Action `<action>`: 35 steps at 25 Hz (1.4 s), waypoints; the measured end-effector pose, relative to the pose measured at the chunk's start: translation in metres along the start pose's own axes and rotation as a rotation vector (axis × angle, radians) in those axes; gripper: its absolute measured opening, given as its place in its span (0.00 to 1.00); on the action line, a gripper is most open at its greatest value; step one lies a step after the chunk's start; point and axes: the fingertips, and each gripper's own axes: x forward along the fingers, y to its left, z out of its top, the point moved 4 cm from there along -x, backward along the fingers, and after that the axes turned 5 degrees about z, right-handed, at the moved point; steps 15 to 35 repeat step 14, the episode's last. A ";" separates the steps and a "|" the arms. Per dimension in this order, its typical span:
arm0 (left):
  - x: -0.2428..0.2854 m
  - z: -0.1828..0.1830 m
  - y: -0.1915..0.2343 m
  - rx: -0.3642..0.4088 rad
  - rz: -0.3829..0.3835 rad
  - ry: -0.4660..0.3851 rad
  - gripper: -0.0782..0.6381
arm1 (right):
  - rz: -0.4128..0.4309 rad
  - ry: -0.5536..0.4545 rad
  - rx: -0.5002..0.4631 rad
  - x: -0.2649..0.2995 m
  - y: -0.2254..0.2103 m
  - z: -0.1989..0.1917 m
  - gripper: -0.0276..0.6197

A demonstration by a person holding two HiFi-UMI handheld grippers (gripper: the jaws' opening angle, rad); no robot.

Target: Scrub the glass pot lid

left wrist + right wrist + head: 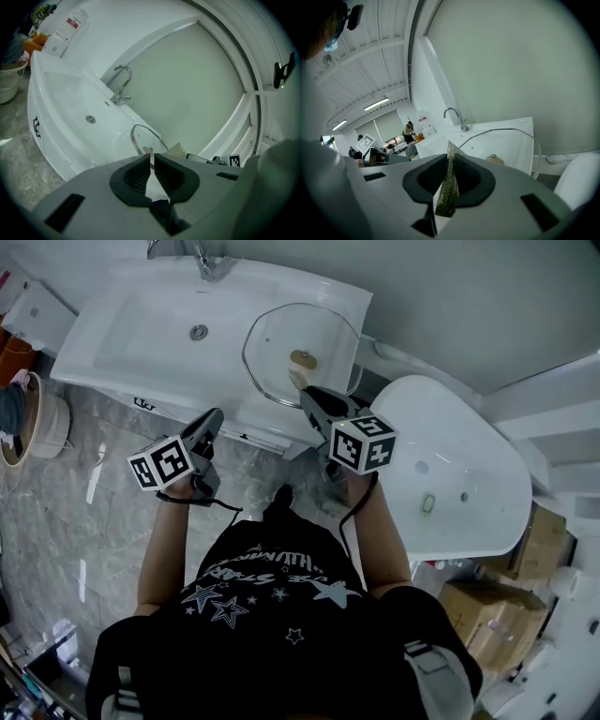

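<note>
White washbasin (122, 334), seen from overhead, carries the glass pot lid (281, 334) just ahead of the right gripper (312, 399), while the left gripper (152, 158) shows near-shut, empty jaws short of it, and the right's view shows a scouring pad (449, 187) clamped upright, presumably ready for scrubbing.

White sink (141, 324), faucet (123, 84), cardboard boxes (487, 615)

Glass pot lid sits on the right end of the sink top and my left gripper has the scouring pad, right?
No: the green scouring pad is clamped in the right gripper, as the right gripper view shows; the left gripper is shut on nothing. The round glass pot lid does sit on the right end of the white sink top.
</note>
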 end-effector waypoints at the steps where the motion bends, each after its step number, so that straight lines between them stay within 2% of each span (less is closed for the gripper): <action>1: -0.006 -0.003 0.000 0.018 0.010 0.000 0.15 | 0.000 0.000 -0.002 -0.003 0.006 -0.003 0.12; 4: -0.025 -0.012 -0.003 0.073 0.020 -0.008 0.13 | 0.003 -0.001 -0.004 -0.013 0.026 -0.012 0.12; 14: -0.077 -0.047 -0.019 0.123 0.002 -0.007 0.12 | 0.011 -0.016 0.005 -0.046 0.074 -0.039 0.12; 35: -0.077 -0.047 -0.019 0.123 0.002 -0.007 0.12 | 0.011 -0.016 0.005 -0.046 0.074 -0.039 0.12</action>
